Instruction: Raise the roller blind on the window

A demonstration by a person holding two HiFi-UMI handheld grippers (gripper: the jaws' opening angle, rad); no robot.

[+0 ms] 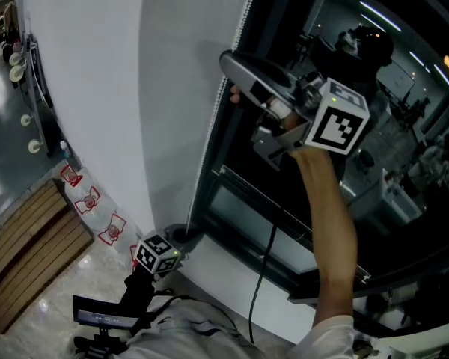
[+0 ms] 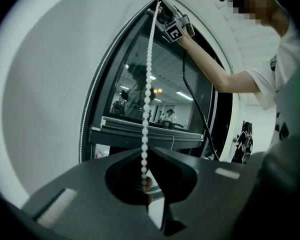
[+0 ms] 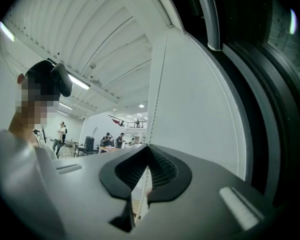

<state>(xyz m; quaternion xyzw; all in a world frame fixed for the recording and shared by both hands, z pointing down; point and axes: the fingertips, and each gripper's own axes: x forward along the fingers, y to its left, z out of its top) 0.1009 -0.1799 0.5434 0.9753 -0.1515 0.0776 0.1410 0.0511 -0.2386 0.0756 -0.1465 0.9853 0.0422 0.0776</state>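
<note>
A white bead chain hangs along the edge of the white roller blind, beside the dark window. My right gripper is raised high and shut on the chain, which passes between its closed tips and climbs the blind. My left gripper sits low by the window's bottom corner. In the left gripper view the chain comes down from the right gripper into the left gripper, which is shut on it. A second strand runs along the frame.
A black cable hangs from the right gripper past the window sill. Wooden slats lie on the floor at the lower left, with red-marked bags against the wall. A black stand is near my feet.
</note>
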